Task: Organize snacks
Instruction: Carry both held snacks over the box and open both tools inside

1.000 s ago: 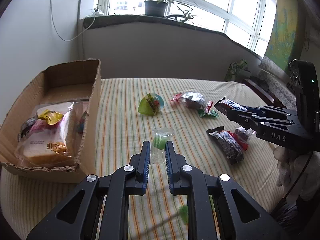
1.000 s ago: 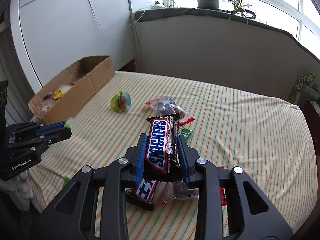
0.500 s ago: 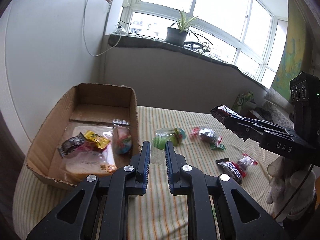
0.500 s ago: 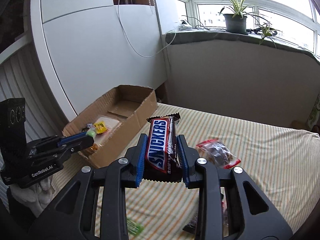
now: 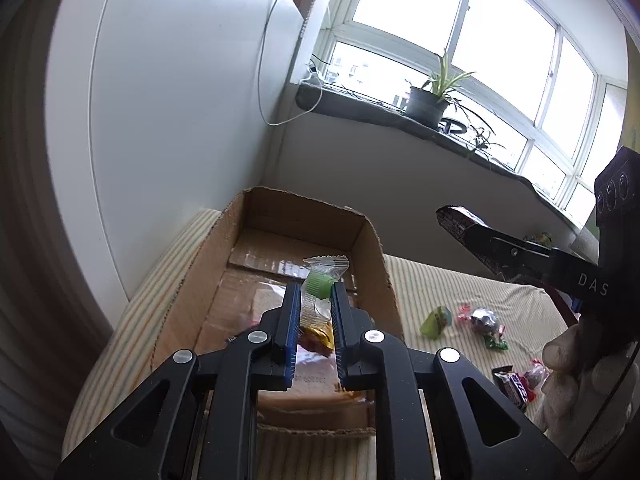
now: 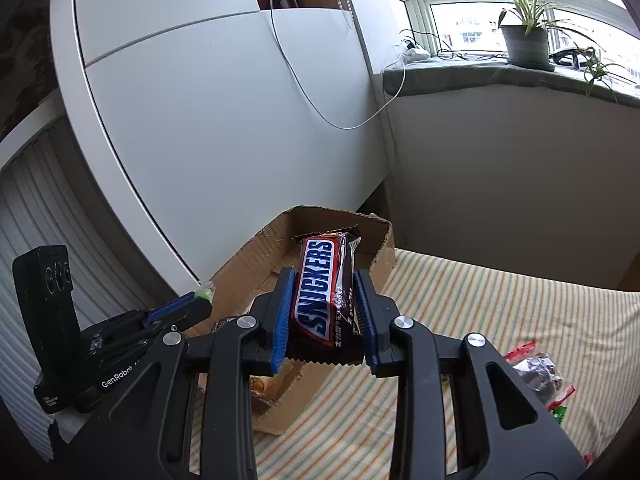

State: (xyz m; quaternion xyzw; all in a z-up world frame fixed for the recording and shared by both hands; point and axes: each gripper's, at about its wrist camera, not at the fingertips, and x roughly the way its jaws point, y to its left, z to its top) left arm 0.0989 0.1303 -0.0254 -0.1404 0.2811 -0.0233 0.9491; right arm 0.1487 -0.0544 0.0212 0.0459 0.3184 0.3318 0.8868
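The left hand-held gripper (image 5: 314, 304) is clamped on a small clear packet with a green sweet (image 5: 320, 280), held above the open cardboard box (image 5: 376, 264); a bagged slice of bread (image 5: 312, 380) and a yellow-wrapped sweet (image 5: 318, 336) are seen lying in the box beneath it. The right hand-held gripper (image 6: 324, 312) is clamped on a Snickers bar (image 6: 320, 292), which is held upright in front of the box's near corner, the box's torn cardboard wall (image 6: 382, 248) standing just behind the bar. In the left wrist view the right gripper is seen to the right of the box, above the striped bed cover (image 5: 440, 284), with a gloved hand (image 5: 572, 364) below it. Several snacks are left on the cover, well apart from the box: a green and blue capsule (image 5: 436, 320), a silver-wrapped sweet (image 5: 484, 320) with a green wrapper (image 5: 496, 344) beside it, and a dark bar (image 5: 514, 386) next to a red-ended sweet (image 5: 536, 374). A white cabinet (image 6: 224, 128) is seen close behind the box, with a white cable (image 6: 316, 100) hanging across it, and a potted plant (image 6: 524, 40) stands on the windowsill.
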